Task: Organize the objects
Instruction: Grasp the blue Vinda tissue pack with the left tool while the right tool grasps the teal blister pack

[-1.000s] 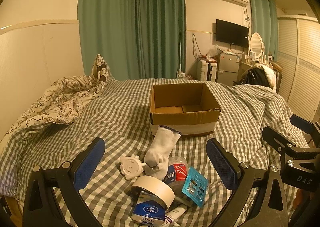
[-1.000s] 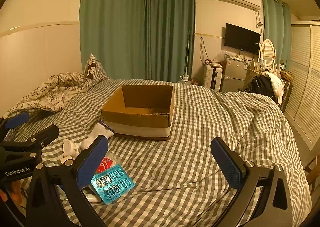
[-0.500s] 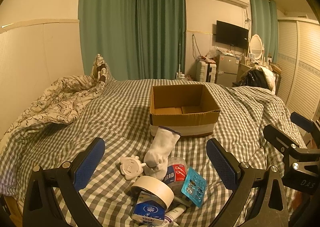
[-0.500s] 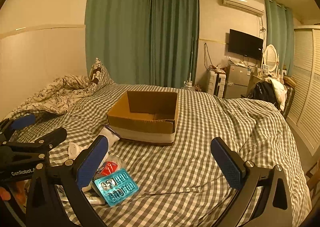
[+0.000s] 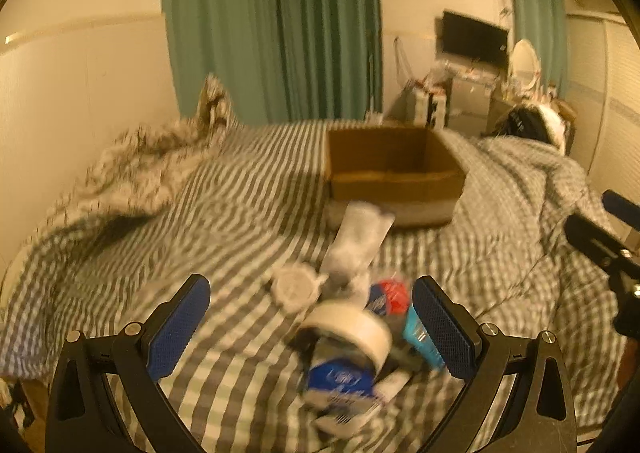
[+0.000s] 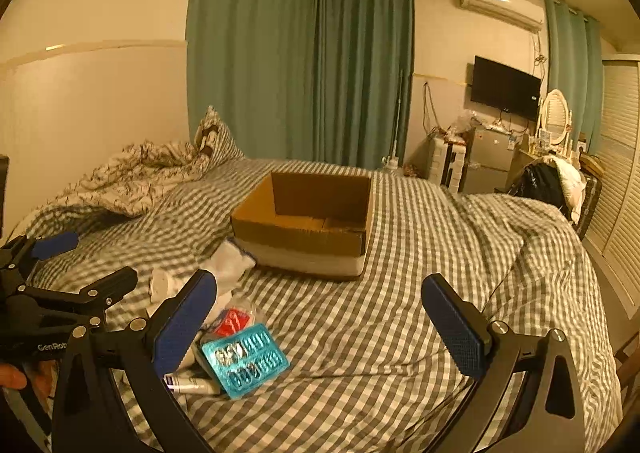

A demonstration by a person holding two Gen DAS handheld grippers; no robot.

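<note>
Low in the frame, the left gripper gapes wide and empty over the tape roll: light, stiff, best pinched across its rim. The right gripper is equally wide, holding nothing. Mid-frame beyond, the limp sock lies before the cardboard box.

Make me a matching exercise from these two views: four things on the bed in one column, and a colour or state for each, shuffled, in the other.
Things:
1. cardboard box
2. blister pack
3. tape roll
4. left gripper

Colour or state:
A. teal, lying flat on the checked cover
B. open, nothing held between its fingers
C. brown, top open
D. whitish ring on the pile of small items

Pairs: 1-C, 2-A, 3-D, 4-B
</note>
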